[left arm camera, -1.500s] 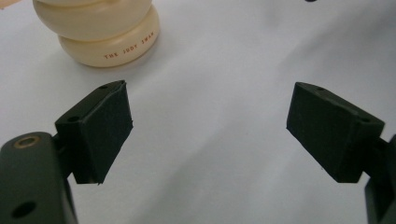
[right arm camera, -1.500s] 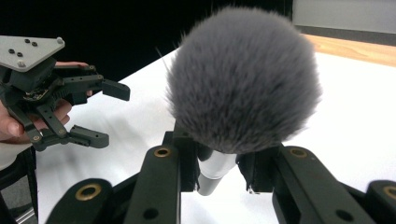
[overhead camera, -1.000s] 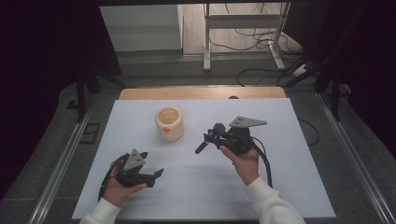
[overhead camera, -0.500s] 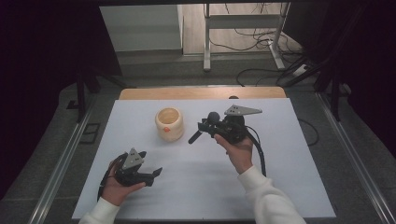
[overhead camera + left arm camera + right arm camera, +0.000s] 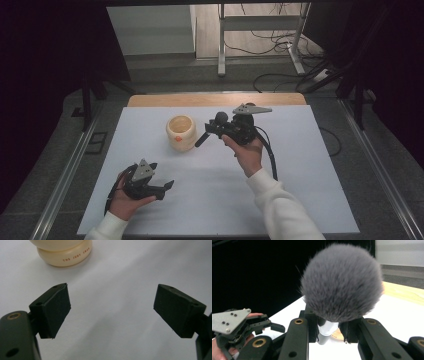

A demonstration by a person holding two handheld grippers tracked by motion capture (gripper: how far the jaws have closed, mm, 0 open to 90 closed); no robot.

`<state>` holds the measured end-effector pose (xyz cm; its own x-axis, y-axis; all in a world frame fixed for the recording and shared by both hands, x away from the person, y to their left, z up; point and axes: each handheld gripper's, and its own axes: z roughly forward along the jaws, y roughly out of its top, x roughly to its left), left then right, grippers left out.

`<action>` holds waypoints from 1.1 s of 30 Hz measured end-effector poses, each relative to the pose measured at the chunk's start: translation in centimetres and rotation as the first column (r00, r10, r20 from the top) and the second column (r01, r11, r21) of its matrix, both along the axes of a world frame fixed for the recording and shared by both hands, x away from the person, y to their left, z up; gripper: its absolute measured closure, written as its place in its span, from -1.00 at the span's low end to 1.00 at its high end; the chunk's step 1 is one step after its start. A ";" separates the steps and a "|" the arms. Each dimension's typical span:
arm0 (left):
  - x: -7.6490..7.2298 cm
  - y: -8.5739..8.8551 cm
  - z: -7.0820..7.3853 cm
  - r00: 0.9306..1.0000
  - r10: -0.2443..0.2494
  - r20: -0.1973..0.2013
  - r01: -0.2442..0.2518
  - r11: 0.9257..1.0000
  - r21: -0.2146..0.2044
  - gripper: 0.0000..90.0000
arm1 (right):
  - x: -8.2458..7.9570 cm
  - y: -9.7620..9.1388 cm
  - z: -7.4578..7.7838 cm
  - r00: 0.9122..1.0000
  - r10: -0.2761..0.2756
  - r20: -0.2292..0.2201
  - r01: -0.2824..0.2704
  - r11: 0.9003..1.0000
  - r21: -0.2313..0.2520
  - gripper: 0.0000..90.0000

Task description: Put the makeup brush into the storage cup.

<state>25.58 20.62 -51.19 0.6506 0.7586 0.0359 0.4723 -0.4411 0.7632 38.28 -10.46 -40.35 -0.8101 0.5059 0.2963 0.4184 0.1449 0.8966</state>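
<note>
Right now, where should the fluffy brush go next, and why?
Probably a little left and down, over the cream cup. The right gripper is clamped on the grey makeup brush, held beside that open-topped cup, not yet above it. The left gripper rests open, away from it.

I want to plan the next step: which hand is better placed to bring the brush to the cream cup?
The right. Its claw is shut on the makeup brush, close beside the cream cup. The left claw is open, empty, and farther from it.
</note>
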 end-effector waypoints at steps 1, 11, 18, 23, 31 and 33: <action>0.0 0.0 0.0 1.000 0.000 0.000 0.000 1.000 0.000 -0.68 | 0.2 0.1 0.0 1.000 -0.002 -0.001 0.002 1.000 0.000 0.57; 0.0 0.0 0.0 1.000 -0.005 -0.007 0.005 1.000 -0.001 -0.68 | 1.5 0.9 0.3 1.000 -0.023 -0.014 0.023 0.999 0.024 0.56; 0.0 -0.1 -0.1 1.000 -0.007 -0.011 0.007 1.000 -0.003 -0.68 | 2.1 1.6 0.4 0.999 -0.030 -0.018 0.030 0.999 0.026 0.57; 0.0 -0.1 -0.1 1.000 -0.004 -0.011 0.004 1.000 -0.008 -0.68 | 2.4 2.0 0.5 0.999 -0.031 -0.015 0.031 0.999 0.023 0.56; 0.0 -0.1 0.0 1.000 -0.002 -0.009 0.002 1.000 -0.009 -0.68 | 2.9 2.5 0.9 0.999 -0.040 -0.005 0.040 0.999 0.019 0.57; 0.0 0.0 0.0 1.000 -0.001 -0.009 0.001 1.000 -0.009 -0.68 | 3.0 2.6 1.1 0.999 -0.040 -0.001 0.041 0.999 0.016 0.57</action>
